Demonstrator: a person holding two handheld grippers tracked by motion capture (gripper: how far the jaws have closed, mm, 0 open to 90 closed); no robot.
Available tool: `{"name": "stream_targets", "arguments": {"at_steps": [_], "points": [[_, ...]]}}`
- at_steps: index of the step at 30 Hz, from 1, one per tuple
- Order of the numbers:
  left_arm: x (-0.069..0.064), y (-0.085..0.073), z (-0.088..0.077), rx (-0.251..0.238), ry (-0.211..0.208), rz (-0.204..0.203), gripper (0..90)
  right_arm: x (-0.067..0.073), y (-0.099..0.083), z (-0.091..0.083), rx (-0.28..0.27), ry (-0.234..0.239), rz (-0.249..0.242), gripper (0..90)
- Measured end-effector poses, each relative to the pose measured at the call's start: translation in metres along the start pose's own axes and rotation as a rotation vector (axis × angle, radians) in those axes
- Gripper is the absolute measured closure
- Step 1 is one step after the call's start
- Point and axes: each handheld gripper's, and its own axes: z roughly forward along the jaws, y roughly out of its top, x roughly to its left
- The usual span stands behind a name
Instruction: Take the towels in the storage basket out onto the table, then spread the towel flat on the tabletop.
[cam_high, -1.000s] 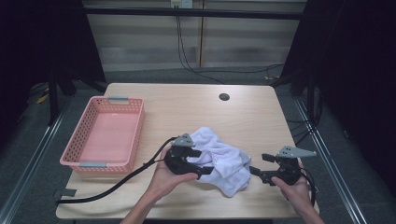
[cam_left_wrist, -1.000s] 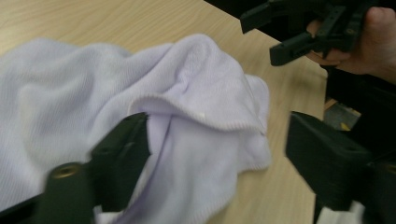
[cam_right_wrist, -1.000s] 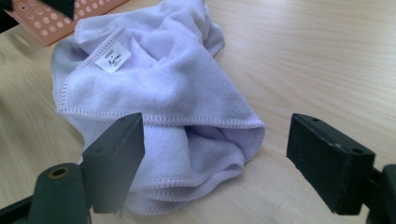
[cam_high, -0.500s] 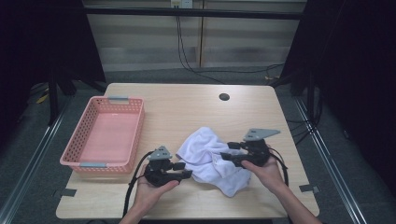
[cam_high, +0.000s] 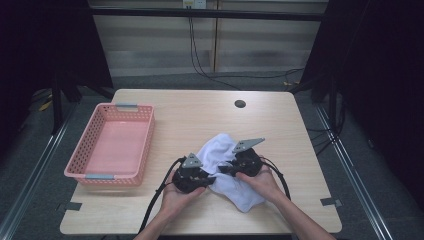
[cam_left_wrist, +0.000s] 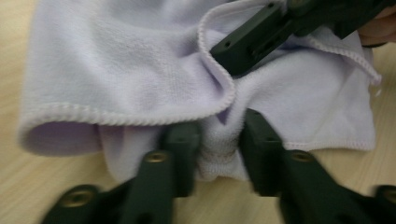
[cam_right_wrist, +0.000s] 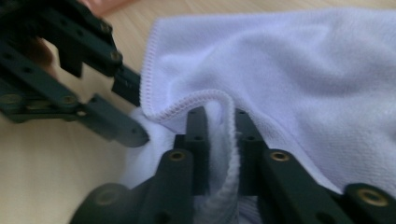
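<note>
A white towel (cam_high: 235, 187) lies crumpled on the wooden table (cam_high: 200, 115), toward the front edge. My left gripper (cam_high: 212, 178) meets its left side, and in the left gripper view a bunched fold of the towel (cam_left_wrist: 116, 60) is pinched in the left gripper (cam_left_wrist: 219, 149). My right gripper (cam_high: 223, 169) comes in from the right, just behind it. In the right gripper view the right gripper (cam_right_wrist: 219, 140) clamps a hemmed fold of the towel (cam_right_wrist: 303, 70). Both pairs of jaws have just been closing with cloth between them. The two grippers' tips are almost touching.
An empty pink basket (cam_high: 112, 145) stands on the left side of the table. A small dark round hole (cam_high: 240, 104) sits near the far edge. Both forearms come in over the front edge. Dark floor and rails surround the table.
The right gripper has travelled left across the towel to meet the left one. The left gripper has sunk onto the towel's edge. Both sets of jaws have narrowed onto cloth.
</note>
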Motion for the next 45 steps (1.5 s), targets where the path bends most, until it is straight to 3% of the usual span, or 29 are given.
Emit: {"name": "stream_targets", "arguments": {"at_steps": [3, 6, 9, 10, 11, 12, 13, 14, 17, 18, 19, 20, 23, 24, 25, 28, 29, 30, 31, 32, 34, 37, 38, 39, 40, 42, 43, 44, 45], "points": [[0.000, 0.001, -0.004, -0.019, 0.017, -0.003, 82.8, -0.003, 0.003, -0.007, -0.038, 0.021, 0.023, 83.8], [-0.002, 0.004, -0.011, -0.046, -0.024, -0.027, 83.1, -0.010, 0.010, -0.026, -0.105, -0.008, 0.042, 84.7], [-0.004, 0.007, -0.018, -0.069, -0.030, -0.028, 83.2, -0.017, 0.015, -0.040, -0.152, -0.017, 0.061, 85.0], [-0.005, 0.013, -0.028, -0.102, -0.044, -0.022, 83.2, -0.026, 0.021, -0.056, -0.198, -0.042, 0.075, 85.3], [-0.005, 0.013, -0.028, -0.102, -0.044, -0.022, 83.2, -0.026, 0.021, -0.056, -0.198, -0.042, 0.075, 85.3], [-0.007, 0.022, -0.039, -0.138, -0.059, -0.006, 83.1, -0.036, 0.029, -0.070, -0.245, -0.050, 0.088, 85.4], [-0.007, 0.022, -0.039, -0.138, -0.059, -0.006, 83.1, -0.036, 0.029, -0.070, -0.245, -0.050, 0.088, 85.4], [-0.008, 0.029, -0.051, -0.177, -0.062, 0.002, 83.1, -0.044, 0.038, -0.082, -0.268, -0.076, 0.087, 85.5], [-0.008, 0.036, -0.063, -0.215, -0.056, 0.009, 83.2, -0.056, 0.051, -0.097, -0.293, -0.112, 0.101, 85.6], [-0.007, 0.041, -0.077, -0.256, -0.059, 0.004, 83.2, -0.060, 0.055, -0.102, -0.306, -0.131, 0.102, 85.6], [-0.007, 0.041, -0.077, -0.256, -0.059, 0.004, 83.2, -0.060, 0.055, -0.102, -0.306, -0.131, 0.102, 85.6], [-0.005, 0.043, -0.090, -0.294, -0.056, -0.009, 83.2, -0.070, 0.062, -0.111, -0.326, -0.160, 0.117, 85.7], [-0.003, 0.045, -0.104, -0.321, -0.034, 0.001, 83.1, -0.079, 0.069, -0.120, -0.346, -0.191, 0.124, 85.8], [0.002, 0.045, -0.120, -0.353, -0.033, -0.021, 83.1, -0.088, 0.074, -0.130, -0.359, -0.223, 0.136, 85.7], [0.002, 0.045, -0.120, -0.353, -0.033, -0.021, 83.2, -0.088, 0.074, -0.130, -0.359, -0.223, 0.136, 85.7], [0.010, 0.041, -0.147, -0.407, 0.007, -0.033, 83.2, -0.103, 0.079, -0.148, -0.385, -0.279, 0.153, 86.1], [0.010, 0.041, -0.147, -0.407, 0.007, -0.033, 83.2, -0.103, 0.079, -0.148, -0.385, -0.279, 0.153, 86.1], [0.013, 0.039, -0.159, -0.428, 0.041, -0.030, 83.2, -0.111, 0.081, -0.156, -0.394, -0.307, 0.162, 86.2], [0.013, 0.039, -0.159, -0.428, 0.041, -0.030, 83.2, -0.111, 0.081, -0.156, -0.394, -0.307, 0.162, 86.2], [0.016, 0.035, -0.169, -0.460, 0.042, -0.048, 83.3, -0.120, 0.080, -0.163, -0.399, -0.334, 0.178, 86.3], [0.019, 0.032, -0.175, -0.464, 0.042, -0.062, 83.3, -0.128, 0.079, -0.169, -0.410, -0.345, 0.203, 86.4], [0.019, 0.030, -0.179, -0.473, 0.076, -0.064, 85.1, -0.136, 0.078, -0.173, -0.403, -0.374, 0.213, 86.5], [0.021, 0.028, -0.182, -0.482, 0.058, -0.081, 85.1, -0.146, 0.076, -0.177, -0.391, -0.426, 0.229, 86.7], [0.021, 0.028, -0.182, -0.482, 0.058, -0.081, 85.2, -0.146, 0.076, -0.177, -0.391, -0.426, 0.229, 86.7], [0.020, 0.028, -0.181, -0.458, 0.099, -0.060, 85.2, -0.151, 0.075, -0.179, -0.389, -0.436, 0.237, 86.6], [0.021, 0.027, -0.177, -0.437, 0.080, -0.063, 85.2, -0.167, 0.070, -0.182, -0.352, -0.491, 0.256, 86.1], [0.020, 0.028, -0.175, -0.431, 0.081, -0.057, 84.9, -0.172, 0.067, -0.182, -0.347, -0.507, 0.267, 83.2], [0.017, 0.028, -0.170, -0.414, 0.071, -0.034, 83.0, -0.176, 0.063, -0.181, -0.344, -0.496, 0.268, 69.7], [0.017, 0.028, -0.170, -0.414, 0.071, -0.034, 76.1, -0.176, 0.063, -0.181, -0.344, -0.496, 0.268, 69.7]]}}
